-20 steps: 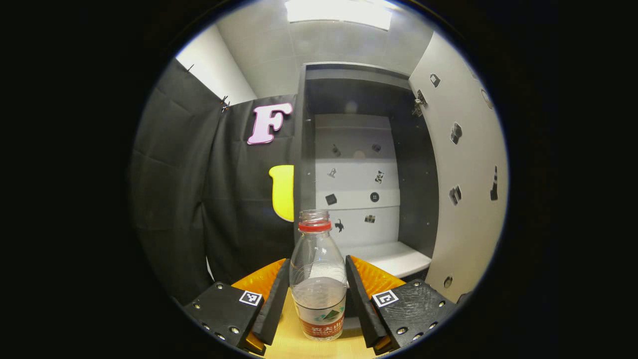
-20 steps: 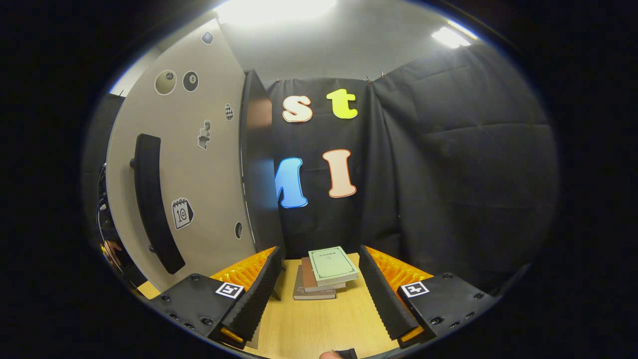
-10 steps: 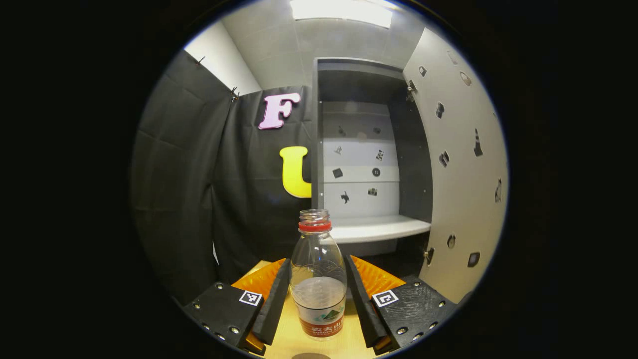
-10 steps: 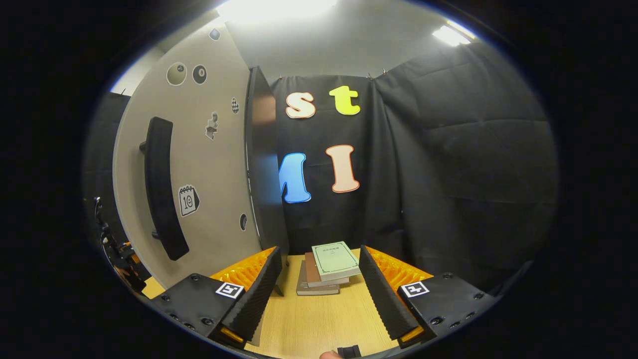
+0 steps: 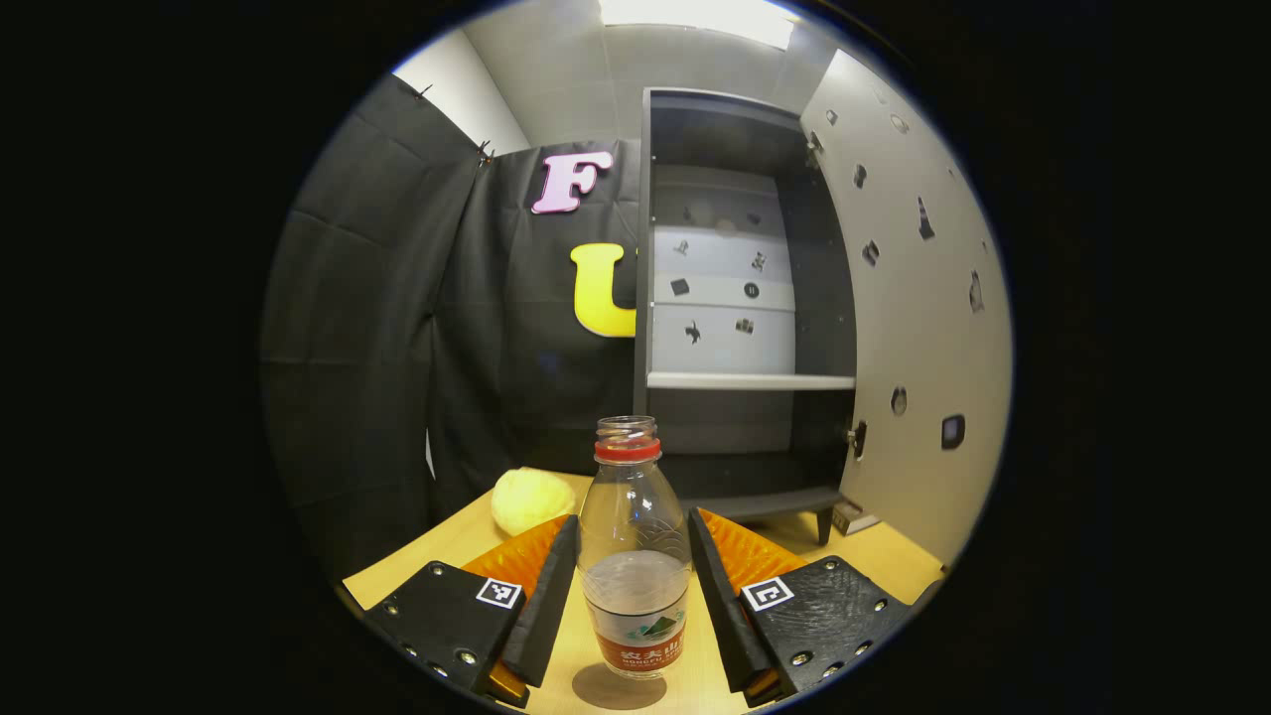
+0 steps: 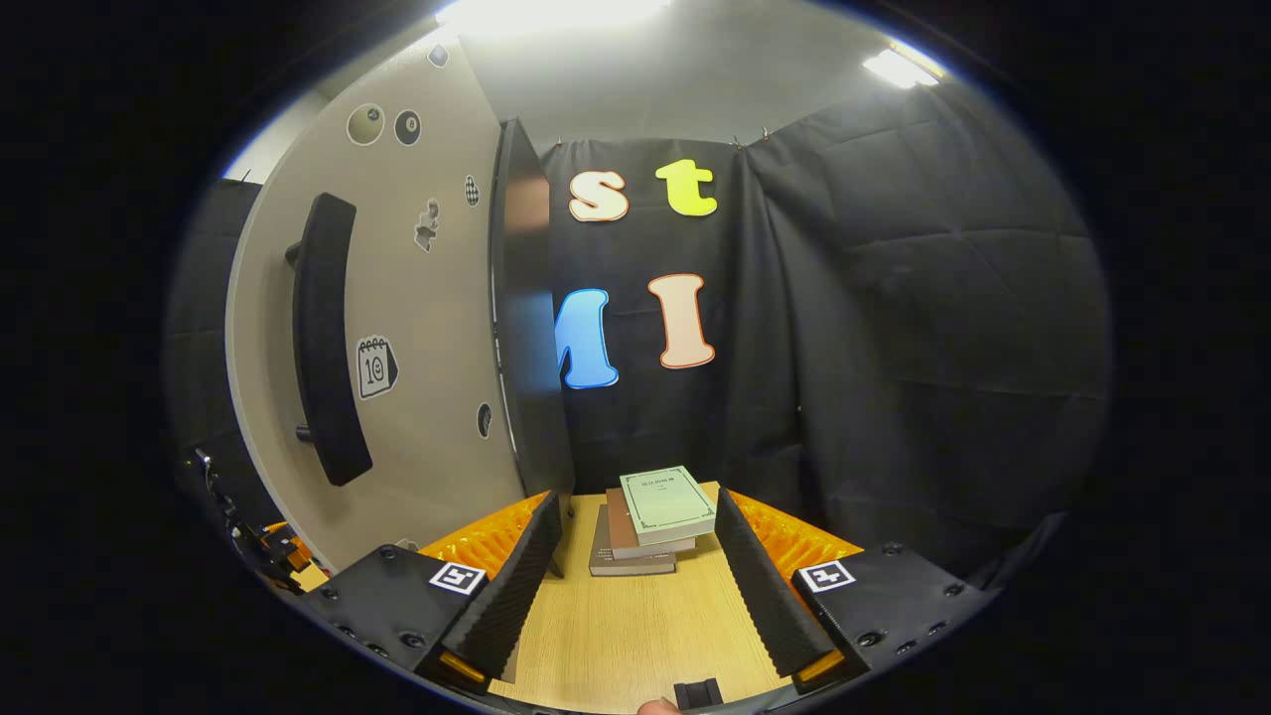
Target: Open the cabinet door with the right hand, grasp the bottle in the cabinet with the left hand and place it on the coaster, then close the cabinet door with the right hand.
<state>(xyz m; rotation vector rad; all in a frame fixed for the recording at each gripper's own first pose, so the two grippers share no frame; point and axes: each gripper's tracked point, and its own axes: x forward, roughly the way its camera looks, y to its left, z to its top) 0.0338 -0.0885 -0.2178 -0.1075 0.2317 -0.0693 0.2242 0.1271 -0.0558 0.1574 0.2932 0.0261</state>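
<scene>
Both my left fingers (image 5: 551,586) stay clamped on the bottle (image 5: 635,566), now lowered from the cabinet (image 5: 745,298) toward the table (image 5: 457,546), while my right gripper (image 6: 635,576) hangs open.

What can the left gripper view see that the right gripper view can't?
The left gripper view has the bottle held between the left gripper's jaws above the table, the open cabinet's shelf and a yellow lump.

The right gripper view has the door's black handle, a stack of books and the right gripper with its jaws apart and nothing between them.

Both see the cabinet door, the wooden table and the black cloth wall.
</scene>
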